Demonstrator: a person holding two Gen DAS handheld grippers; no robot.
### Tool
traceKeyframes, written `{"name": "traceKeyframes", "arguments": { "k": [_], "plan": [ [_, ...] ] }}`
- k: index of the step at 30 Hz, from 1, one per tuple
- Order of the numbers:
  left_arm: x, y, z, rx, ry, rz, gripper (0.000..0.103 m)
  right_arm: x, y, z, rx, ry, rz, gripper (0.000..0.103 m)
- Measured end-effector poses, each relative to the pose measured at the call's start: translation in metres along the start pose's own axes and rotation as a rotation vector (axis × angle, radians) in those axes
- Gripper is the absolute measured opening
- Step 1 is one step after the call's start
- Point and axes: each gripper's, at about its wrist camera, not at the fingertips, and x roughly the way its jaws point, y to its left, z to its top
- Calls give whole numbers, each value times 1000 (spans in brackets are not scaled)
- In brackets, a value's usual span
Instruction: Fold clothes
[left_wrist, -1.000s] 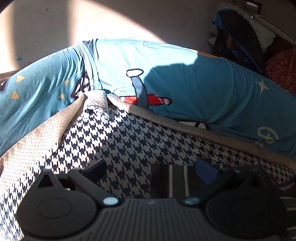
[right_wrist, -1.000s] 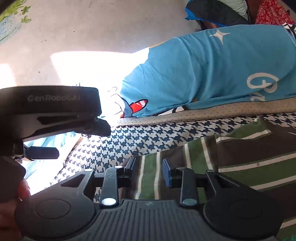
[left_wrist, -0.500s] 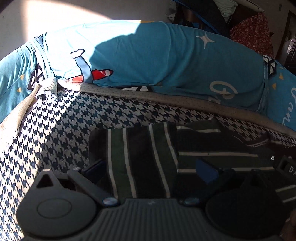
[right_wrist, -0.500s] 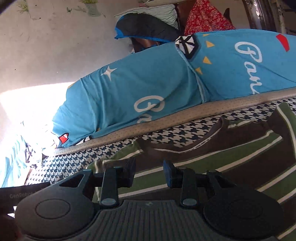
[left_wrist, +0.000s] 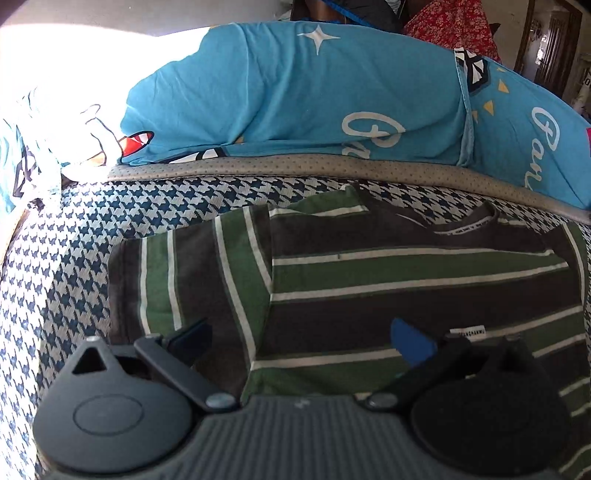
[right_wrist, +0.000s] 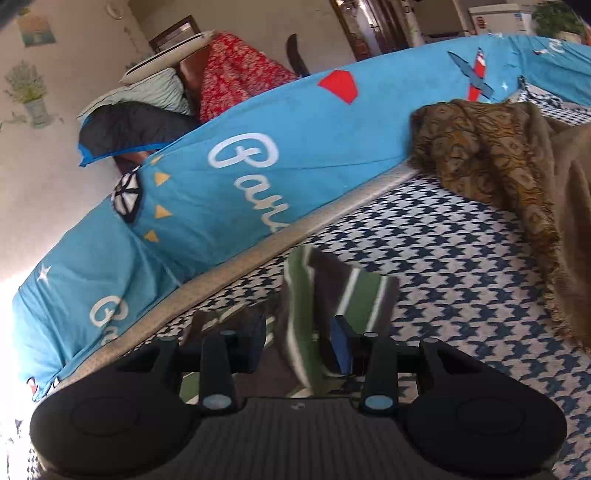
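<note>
A green, brown and white striped shirt lies flat on the houndstooth bed cover, collar toward the far side, its left sleeve folded in over the body. My left gripper hovers open and wide over the shirt's near left part, with nothing clamped. In the right wrist view the shirt's striped sleeve runs up between the fingers of my right gripper. Those fingers stand apart, with a gap beside the cloth on the left. The rest of the shirt is hidden behind the right gripper's body.
A blue printed quilt is bunched along the far edge of the bed. A brown patterned blanket is heaped at the right on the houndstooth cover. Red floral cloth and a dark jacket lie beyond.
Both grippers have swung rightward along the bed. The left view went from bare cover to the whole shirt. The right gripper went from the shirt's left side to its right sleeve.
</note>
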Motion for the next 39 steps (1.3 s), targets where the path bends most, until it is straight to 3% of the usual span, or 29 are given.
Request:
{"name": "traceKeyframes", "arguments": {
  "k": [7, 13, 16, 22, 27, 31, 32, 33, 39],
  "plan": [
    [9, -13, -8, 33, 19, -2, 103, 16, -52, 3, 197, 82, -52, 39],
    [14, -14, -11, 44, 30, 7, 103, 31, -75, -5, 422, 157, 36, 39],
    [16, -12, -11, 40, 36, 6, 103, 34, -75, -7, 472, 159, 47, 39],
    [18, -8, -12, 32, 42, 5, 103, 33, -64, -11, 492, 162, 25, 38],
    [19, -6, -13, 26, 47, 5, 103, 40, -58, -16, 504, 151, 14, 22],
    [19, -5, -13, 22, 49, 5, 103, 45, -59, -19, 540, 117, 17, 19],
    [20, -5, -13, 21, 50, 6, 103, 46, -59, -19, 544, 111, 17, 14],
    [20, -5, -13, 20, 50, 7, 103, 47, -59, -20, 537, 108, 12, 6],
    [21, -4, -14, 30, 53, 19, 103, 31, -49, -4, 412, 9, -66, 5]
  ]
}}
